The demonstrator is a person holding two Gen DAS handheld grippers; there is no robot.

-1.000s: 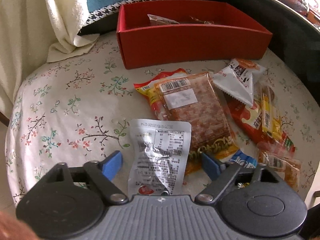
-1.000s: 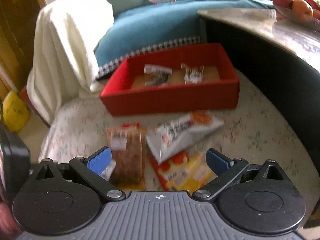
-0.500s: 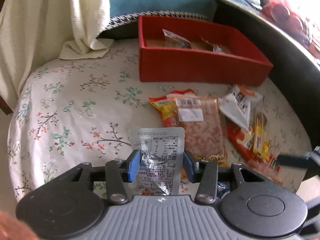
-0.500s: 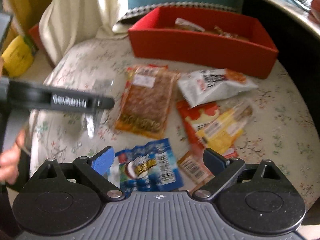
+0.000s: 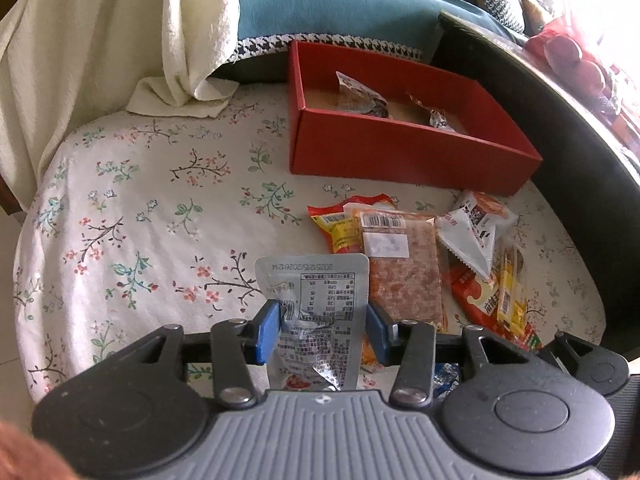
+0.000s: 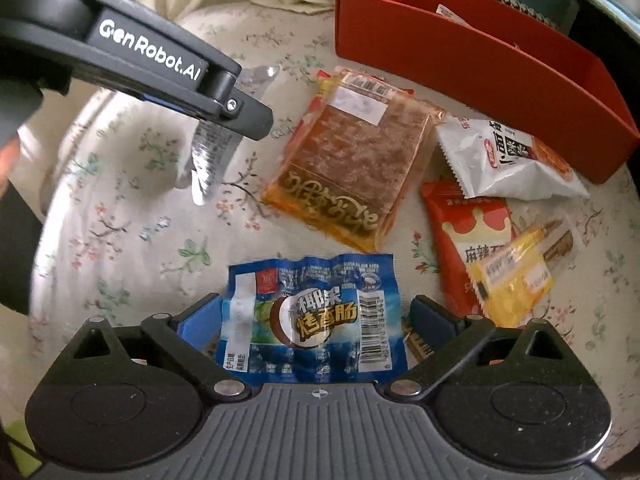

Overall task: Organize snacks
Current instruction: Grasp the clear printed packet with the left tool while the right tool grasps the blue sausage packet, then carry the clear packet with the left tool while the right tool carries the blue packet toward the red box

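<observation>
Silver foil pouch (image 5: 316, 312) is clamped in the left gripper (image 5: 322, 330): both blue pads press its side edges, jaws having just closed on it, printed back facing the camera. From the right wrist view the same pouch hangs crumpled under the left gripper's black arm, lifted clear of the floral tablecloth (image 5: 132, 216). Right gripper (image 6: 314, 322) stands wide, pads either side of a blue sausage packet (image 6: 312, 316) that lies flat on the cloth; pads not touching it. Rest of the snacks sit in a loose pile near the red box (image 5: 404, 152): clear pack of brown squares (image 6: 352, 160) on top of a red-yellow packet, white packet (image 6: 504, 160) just beside it, red crown packet (image 6: 468, 232) with a yellow packet (image 6: 512, 280) overlapping its right edge. Box is at the far side of the cloth, open-topped, two small wrapped snacks (image 5: 360, 100) already inside. Cream towel (image 5: 120, 40) hangs behind on the left, with a blue cushion (image 5: 340, 4) behind the box.
</observation>
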